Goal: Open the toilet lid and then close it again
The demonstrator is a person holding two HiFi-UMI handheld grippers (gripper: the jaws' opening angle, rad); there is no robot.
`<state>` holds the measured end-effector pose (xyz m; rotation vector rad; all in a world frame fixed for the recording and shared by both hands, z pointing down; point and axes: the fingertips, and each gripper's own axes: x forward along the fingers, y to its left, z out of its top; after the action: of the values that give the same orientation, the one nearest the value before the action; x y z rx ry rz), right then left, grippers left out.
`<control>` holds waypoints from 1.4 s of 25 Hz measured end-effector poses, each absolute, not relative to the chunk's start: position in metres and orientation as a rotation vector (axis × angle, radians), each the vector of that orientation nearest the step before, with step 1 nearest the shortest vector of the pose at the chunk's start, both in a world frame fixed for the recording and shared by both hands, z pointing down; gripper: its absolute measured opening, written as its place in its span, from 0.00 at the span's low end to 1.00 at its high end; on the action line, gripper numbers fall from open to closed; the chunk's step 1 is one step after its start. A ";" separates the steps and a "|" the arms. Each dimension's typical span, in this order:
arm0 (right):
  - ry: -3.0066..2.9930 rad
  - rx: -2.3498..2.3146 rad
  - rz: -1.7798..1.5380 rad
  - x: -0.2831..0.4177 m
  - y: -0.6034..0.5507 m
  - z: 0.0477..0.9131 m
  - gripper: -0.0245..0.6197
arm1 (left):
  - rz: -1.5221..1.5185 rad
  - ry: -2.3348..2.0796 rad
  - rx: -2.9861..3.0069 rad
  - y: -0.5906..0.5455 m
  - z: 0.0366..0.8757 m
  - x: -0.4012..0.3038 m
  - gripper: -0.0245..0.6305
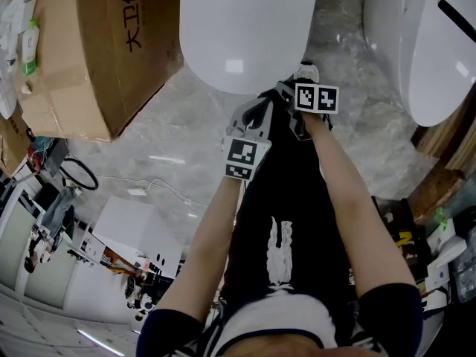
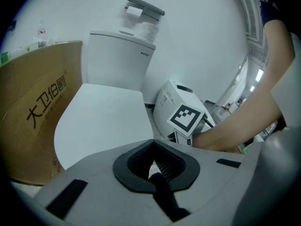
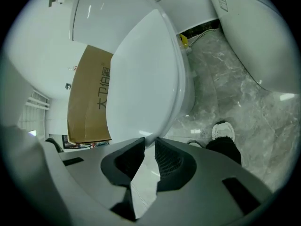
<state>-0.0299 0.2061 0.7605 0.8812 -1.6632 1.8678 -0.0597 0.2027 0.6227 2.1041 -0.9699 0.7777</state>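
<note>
I count two toilets. The toilet lid (image 1: 245,28) that matters is down flat on its bowl, straight ahead of both grippers, so I can't see into the bowl. A second toilet (image 1: 424,43) stands off to the right, with its lid down too. The nearer one's tank (image 2: 115,55) rises against the white wall behind the lid.

There is one large cardboard box (image 1: 97,50) with printed characters on its side. It sits just to the left of the first toilet, and I can't tell what it holds.

I have two grippers in view, each with one marker cube. On the left gripper (image 2: 154,149) the jaws are pressed nearly together, with only a sliver of light between them and nothing held. It sits short of the lid's front edge.

On the right gripper (image 3: 149,142) the jaws stand a narrow gap apart and are empty. Grey marble floor (image 1: 171,132) shows through the gap, and the lid's front rim lies just beyond the tips. I can't tell whether they touch it.

One shoe (image 1: 306,71) shows on the floor below the lid's rim.
</note>
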 end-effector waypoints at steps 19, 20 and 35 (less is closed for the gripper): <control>-1.759 0.910 1.877 -0.025 0.192 0.663 0.14 | 0.697 -1.016 2.118 0.191 0.562 -0.056 0.05; -1.768 0.913 1.878 -0.024 0.190 0.658 0.14 | 0.690 -1.022 2.118 0.190 0.558 -0.055 0.05; -1.814 0.940 1.910 -0.016 0.165 0.594 0.14 | 0.645 -1.113 2.056 0.186 0.514 -0.059 0.05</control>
<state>-0.0156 0.1652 0.5945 0.9400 -1.8140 1.9098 -0.0588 0.1865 0.5144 2.0563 -1.1131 0.6451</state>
